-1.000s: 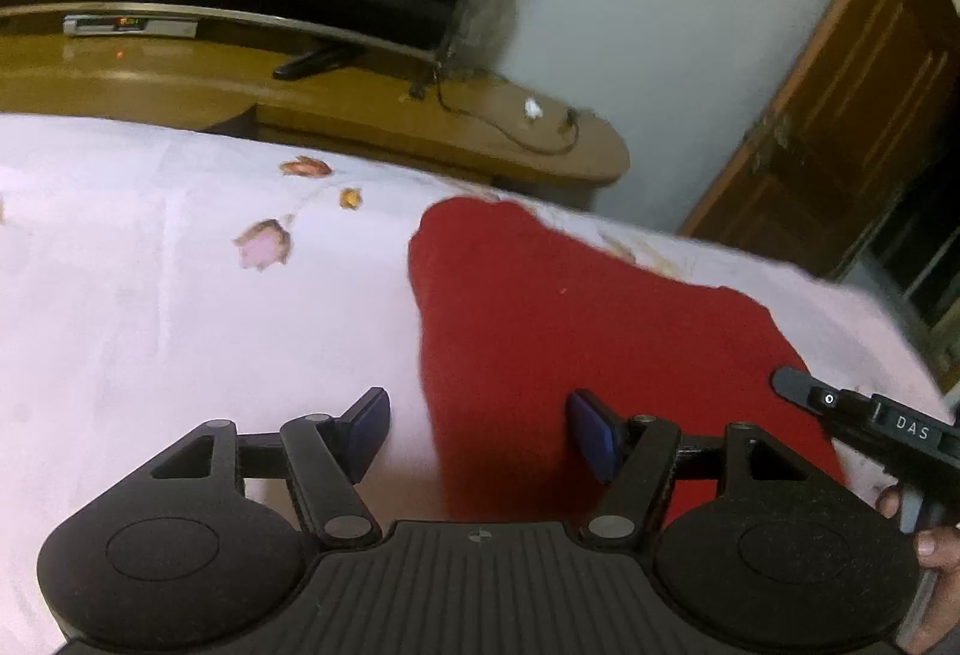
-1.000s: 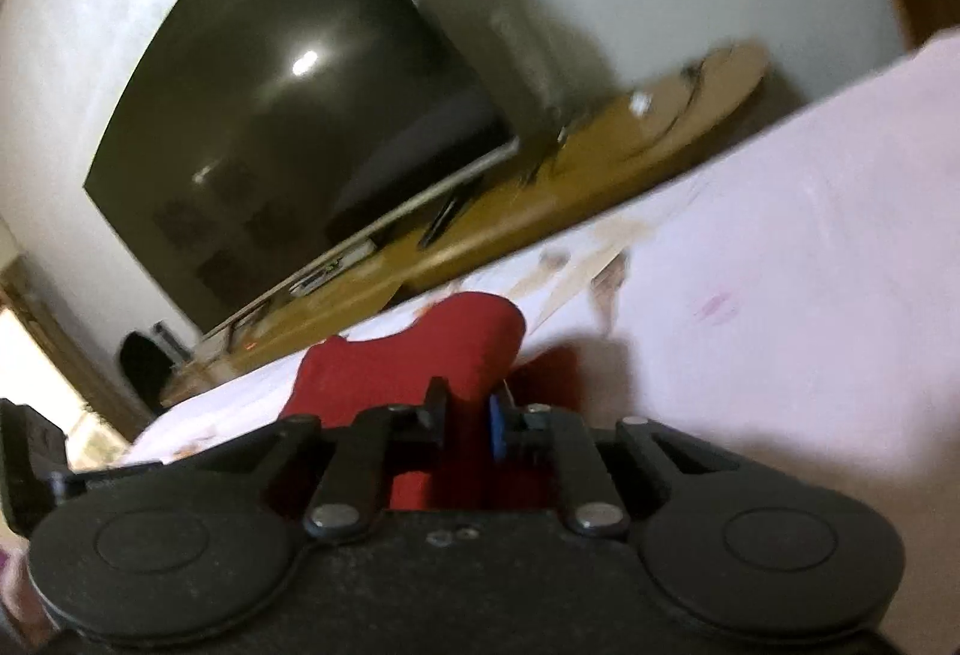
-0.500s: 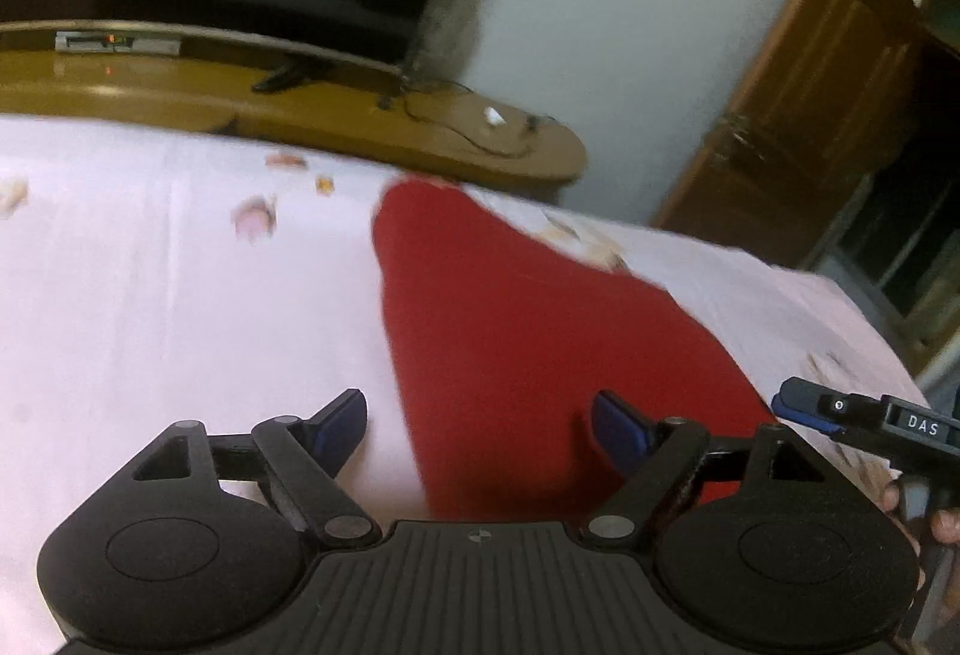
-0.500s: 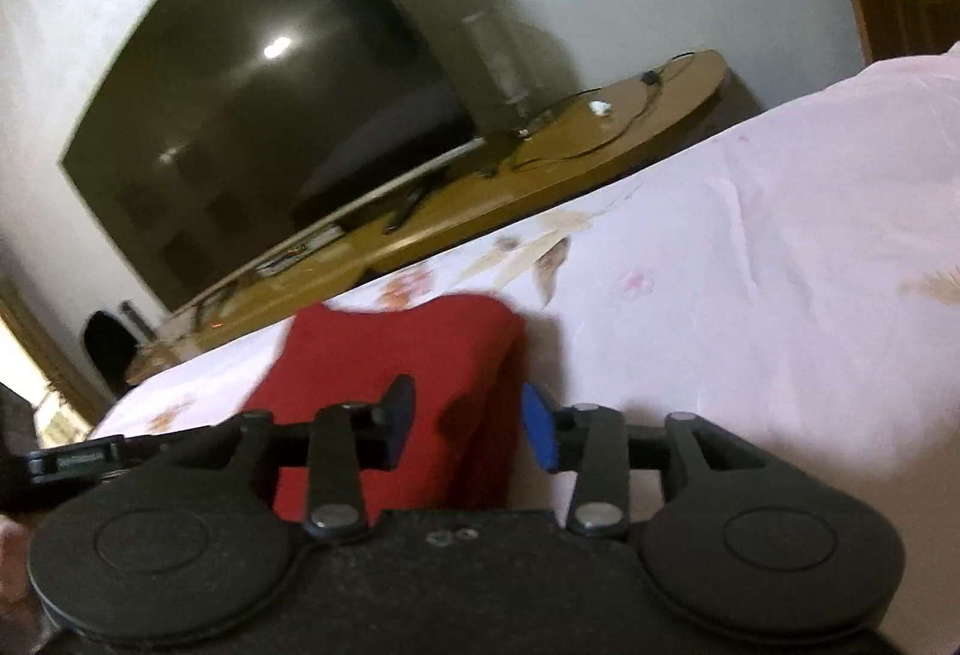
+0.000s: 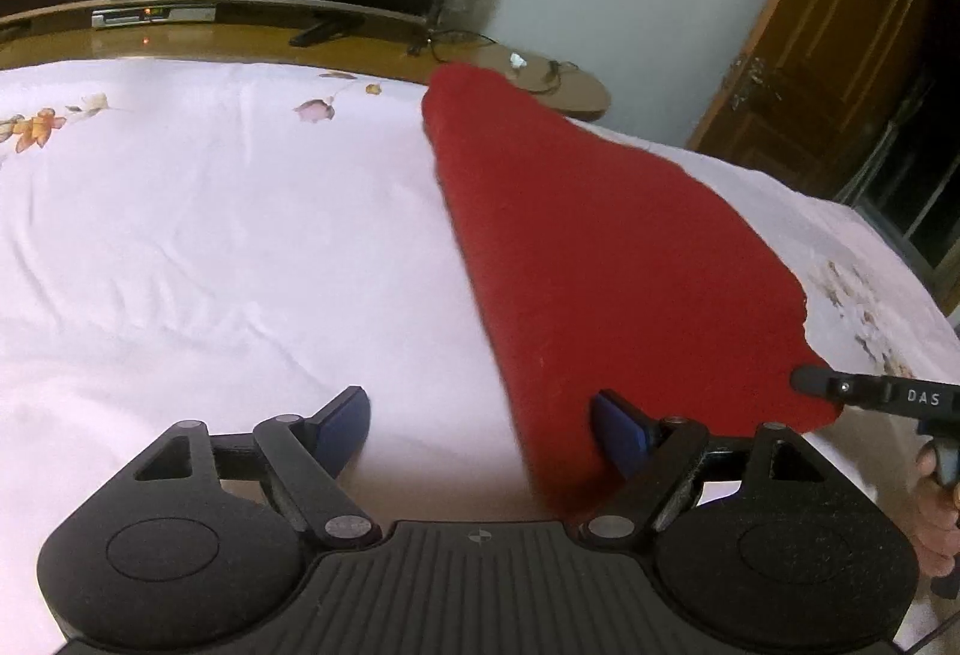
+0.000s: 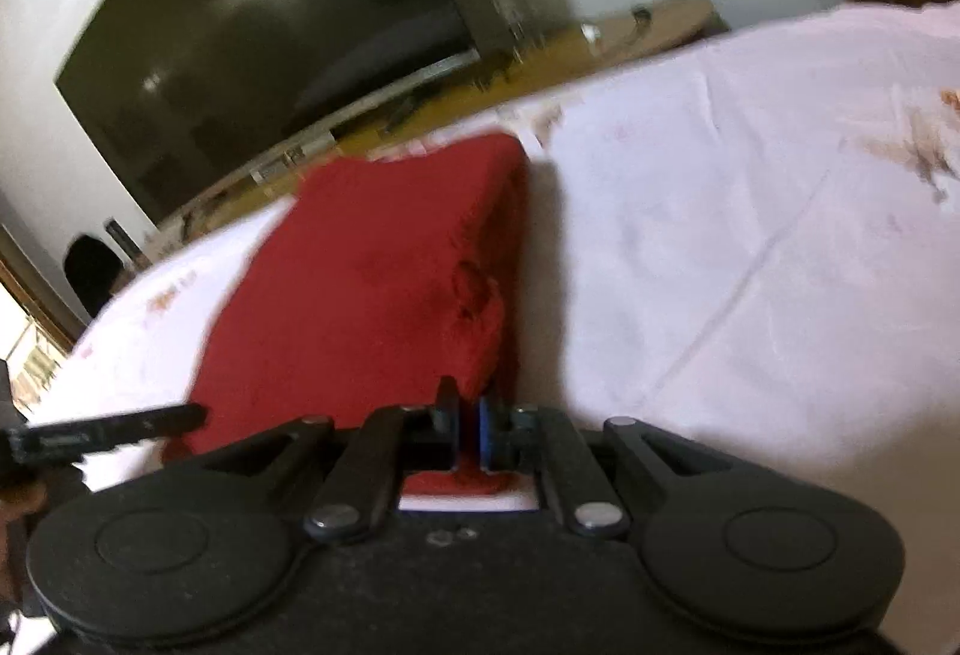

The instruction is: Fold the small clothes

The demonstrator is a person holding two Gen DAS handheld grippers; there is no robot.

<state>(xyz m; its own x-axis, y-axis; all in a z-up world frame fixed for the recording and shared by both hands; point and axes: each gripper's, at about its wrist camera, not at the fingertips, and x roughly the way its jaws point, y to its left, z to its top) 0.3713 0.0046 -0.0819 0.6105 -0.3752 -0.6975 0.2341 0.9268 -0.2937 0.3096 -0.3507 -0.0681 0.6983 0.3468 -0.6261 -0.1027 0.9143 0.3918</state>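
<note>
A: Where's the red garment [image 5: 600,259]?

B: On the bed [image 5: 180,235], over the pale floral sheet. In the left wrist view it runs from about twelve o'clock down to four o'clock, with its near edge at the bottom.

A: And the left hand-held gripper [image 5: 480,424]?

B: Released, jaws wide apart. Its right pad sits at the cloth's near edge, the left pad over bare sheet; nothing is pinched.

A: The right hand-held gripper [image 6: 468,430]?

B: Clenched, and red cloth [image 6: 372,283] shows in the narrow slit between its pads, at the garment's near corner.

A: Anything behind?

B: A dark television [image 6: 258,55] at eleven o'clock.
</note>
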